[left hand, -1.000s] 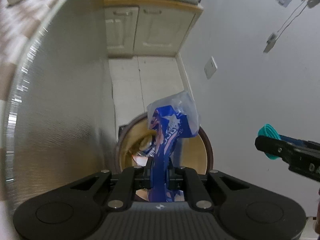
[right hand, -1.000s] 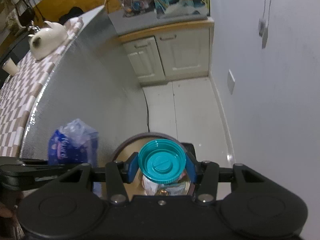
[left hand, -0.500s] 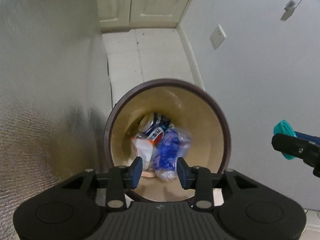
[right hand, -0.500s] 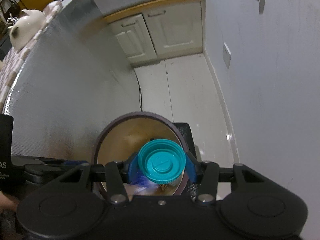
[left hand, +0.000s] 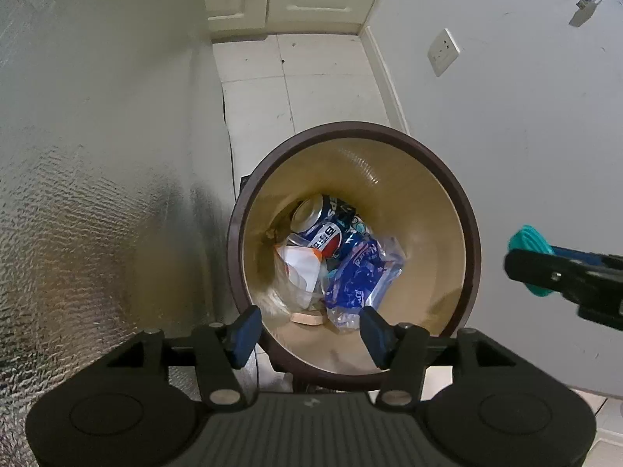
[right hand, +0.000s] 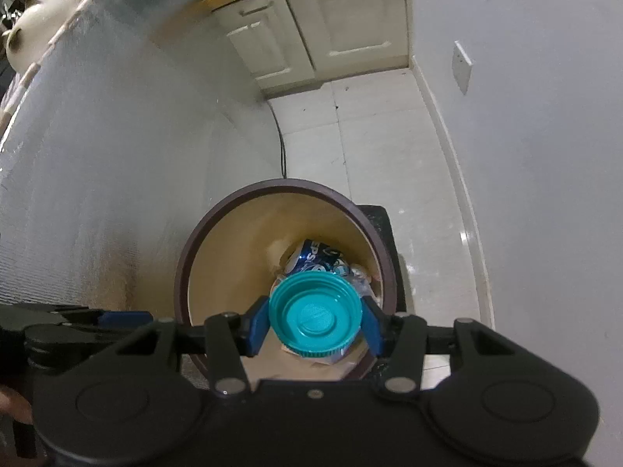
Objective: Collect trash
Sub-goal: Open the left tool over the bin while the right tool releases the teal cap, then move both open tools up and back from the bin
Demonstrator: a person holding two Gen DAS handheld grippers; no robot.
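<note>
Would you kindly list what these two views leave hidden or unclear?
- Right wrist view: the teal lid in the right gripper hides most trash in the bin.
- Left wrist view: the bin's near rim sits behind the open left gripper.
- Left wrist view: the right gripper is cut off by the frame edge.

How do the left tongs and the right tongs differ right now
The left tongs are spread open and hold nothing; the right tongs are shut on a teal lid. The left tongs' blue wrapper lies in the bin; the lid is not dropped yet. Both hover above the bin.
</note>
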